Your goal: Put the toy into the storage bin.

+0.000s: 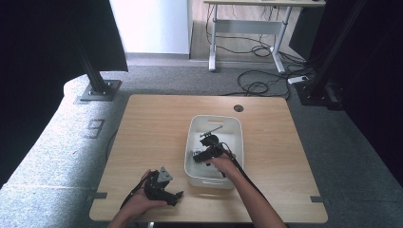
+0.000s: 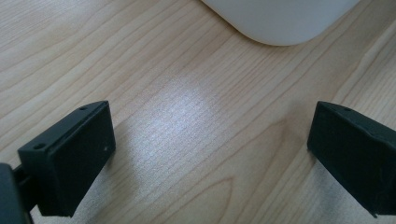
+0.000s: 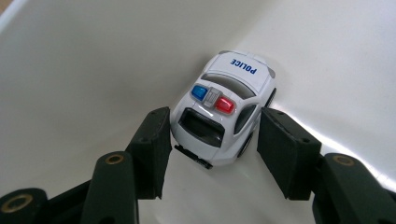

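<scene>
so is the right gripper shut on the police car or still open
Open. In the right gripper view the right gripper straddles the rear of the toy police car inside the white bin, with slight gaps at both jaws.

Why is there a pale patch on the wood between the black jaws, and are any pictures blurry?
In the left gripper view the patch is glare on the table; the jaws look soft, being so close. The right gripper view shows the toy police car sharp inside the glossy white bin. The high view is dark at both sides.
</scene>
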### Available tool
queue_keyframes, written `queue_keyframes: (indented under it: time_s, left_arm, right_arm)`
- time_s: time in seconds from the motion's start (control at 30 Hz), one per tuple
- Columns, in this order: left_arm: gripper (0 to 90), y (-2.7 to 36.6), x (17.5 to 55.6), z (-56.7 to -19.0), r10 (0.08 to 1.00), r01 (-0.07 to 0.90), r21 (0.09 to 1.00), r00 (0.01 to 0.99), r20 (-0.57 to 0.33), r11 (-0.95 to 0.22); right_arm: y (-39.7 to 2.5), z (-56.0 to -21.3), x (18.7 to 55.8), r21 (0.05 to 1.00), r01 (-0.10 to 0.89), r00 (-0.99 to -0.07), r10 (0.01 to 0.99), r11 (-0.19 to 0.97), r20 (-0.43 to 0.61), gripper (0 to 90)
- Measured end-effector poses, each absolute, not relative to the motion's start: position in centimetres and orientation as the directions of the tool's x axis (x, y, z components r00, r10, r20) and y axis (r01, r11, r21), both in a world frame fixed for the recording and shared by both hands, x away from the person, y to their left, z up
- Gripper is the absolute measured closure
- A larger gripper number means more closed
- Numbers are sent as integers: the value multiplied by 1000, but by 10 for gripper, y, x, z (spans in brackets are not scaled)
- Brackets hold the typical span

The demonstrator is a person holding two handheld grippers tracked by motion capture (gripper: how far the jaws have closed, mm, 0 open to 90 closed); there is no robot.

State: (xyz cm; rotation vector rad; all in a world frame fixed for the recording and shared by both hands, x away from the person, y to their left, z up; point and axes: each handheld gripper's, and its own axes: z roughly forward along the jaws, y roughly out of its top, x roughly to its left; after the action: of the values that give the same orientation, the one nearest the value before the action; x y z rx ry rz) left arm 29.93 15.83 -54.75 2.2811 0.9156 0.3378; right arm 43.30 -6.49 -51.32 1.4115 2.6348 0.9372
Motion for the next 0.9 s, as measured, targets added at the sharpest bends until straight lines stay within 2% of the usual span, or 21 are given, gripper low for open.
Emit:
queue_keyframes:
  time_s: [0.23, 0.3, 0.4, 0.67, 0.9]
  left_arm:
    - [13, 158, 299, -548, 690, 524, 654, 724, -4, -545]
    - [13, 158, 299, -548, 690, 524, 654, 724, -4, -545]
    - [13, 158, 299, -548, 690, 523, 655, 724, -3, -546]
    - [13, 158, 299, -548, 690, 523, 655, 724, -4, -545]
    - [13, 158, 299, -548, 690, 523, 655, 724, -4, -546]
  right_arm:
    - [-67, -512, 435, 508, 761, -586, 763, 403, 273, 467]
    - [-66, -511, 433, 514, 748, -595, 766, 419, 241, 408]
    - [-67, -508, 432, 527, 736, -602, 767, 425, 223, 374]
    - [-79, -489, 424, 576, 696, -621, 762, 428, 183, 360]
    - [-96, -472, 414, 624, 675, -623, 757, 393, 197, 360]
